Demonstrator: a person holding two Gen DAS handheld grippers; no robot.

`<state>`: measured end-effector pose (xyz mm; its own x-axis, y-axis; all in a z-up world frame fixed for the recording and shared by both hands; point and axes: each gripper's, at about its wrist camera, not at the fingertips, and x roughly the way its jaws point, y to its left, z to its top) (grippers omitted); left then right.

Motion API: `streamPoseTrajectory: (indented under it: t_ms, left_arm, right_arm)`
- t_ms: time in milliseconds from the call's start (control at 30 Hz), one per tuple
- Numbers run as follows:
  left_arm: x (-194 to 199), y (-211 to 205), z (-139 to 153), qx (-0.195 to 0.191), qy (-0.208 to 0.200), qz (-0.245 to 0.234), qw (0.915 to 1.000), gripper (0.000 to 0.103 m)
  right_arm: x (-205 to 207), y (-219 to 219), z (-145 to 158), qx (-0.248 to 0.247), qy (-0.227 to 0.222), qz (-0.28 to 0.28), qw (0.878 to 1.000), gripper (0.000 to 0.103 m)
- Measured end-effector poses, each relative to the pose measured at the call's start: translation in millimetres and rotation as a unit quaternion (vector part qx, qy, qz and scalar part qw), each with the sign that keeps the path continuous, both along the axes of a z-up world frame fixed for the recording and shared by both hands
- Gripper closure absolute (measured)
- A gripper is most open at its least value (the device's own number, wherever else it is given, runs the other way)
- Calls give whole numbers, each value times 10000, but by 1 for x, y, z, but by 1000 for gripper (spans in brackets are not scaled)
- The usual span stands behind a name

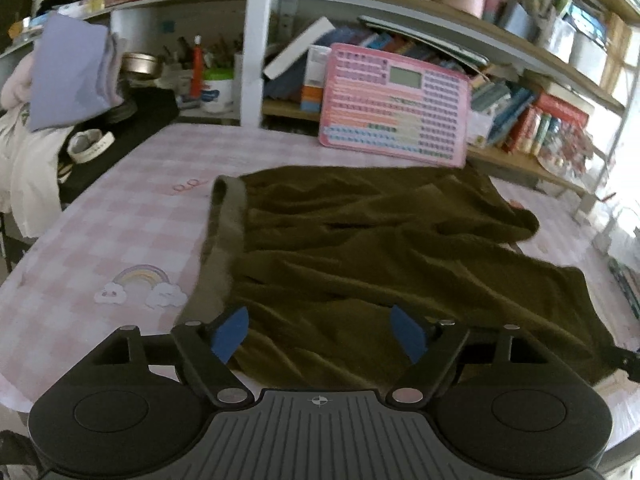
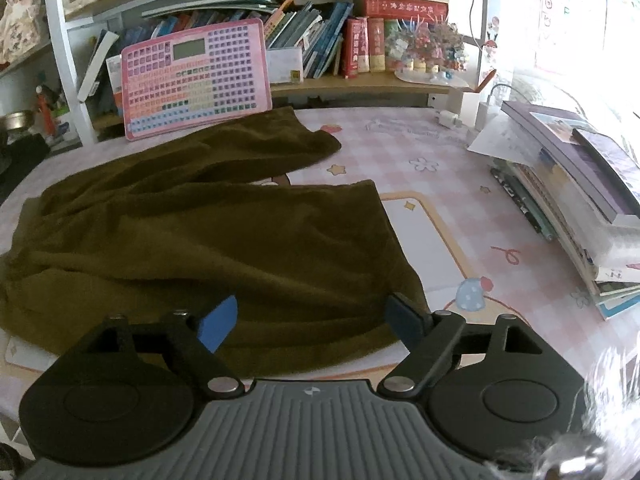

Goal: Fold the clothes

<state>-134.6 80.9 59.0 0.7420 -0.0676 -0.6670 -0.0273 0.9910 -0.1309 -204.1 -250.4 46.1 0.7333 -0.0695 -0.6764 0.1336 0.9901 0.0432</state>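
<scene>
Hovering wide open and empty, the left gripper (image 1: pixel 320 334) and right gripper (image 2: pixel 312 322) risk bunching the rumpled shorts (image 2: pixel 208 240) when regrasping 2 layers.

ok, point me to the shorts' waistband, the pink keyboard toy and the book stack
waistband (image 1: pixel 224 240): left wrist view, middle of the grey band along the shorts' left edge
keyboard toy (image 2: pixel 196 80): right wrist view, middle of its key grid
book stack (image 2: pixel 580 200): right wrist view, top books
</scene>
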Motion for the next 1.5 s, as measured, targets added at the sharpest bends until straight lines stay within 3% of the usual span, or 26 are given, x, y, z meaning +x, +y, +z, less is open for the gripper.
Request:
streamPoseTrajectory:
  t_ms: [233, 533, 933, 1233, 1500]
  left_arm:
    - [-4, -14, -3, 127, 64, -209, 9997, 15]
    - [-6, -15, 0, 132, -71, -367, 9992, 15]
    - [8, -10, -6, 127, 126, -211, 9996, 15]
    - [45, -6, -11, 265, 281, -160, 9991, 15]
    - [113, 8, 0, 342, 267, -232, 9988, 15]
  right_arm:
    - [-8, 0, -2, -58, 52, -76, 9999, 19]
    - [-12, -1, -1, -90, 66, -163, 9998, 18]
    - [10, -10, -3, 43, 173, -46, 9998, 18]
    - [62, -21, -5, -41, 289, 368, 9989, 18]
    - [171, -48, 4, -266, 297, 1502, 9879, 18]
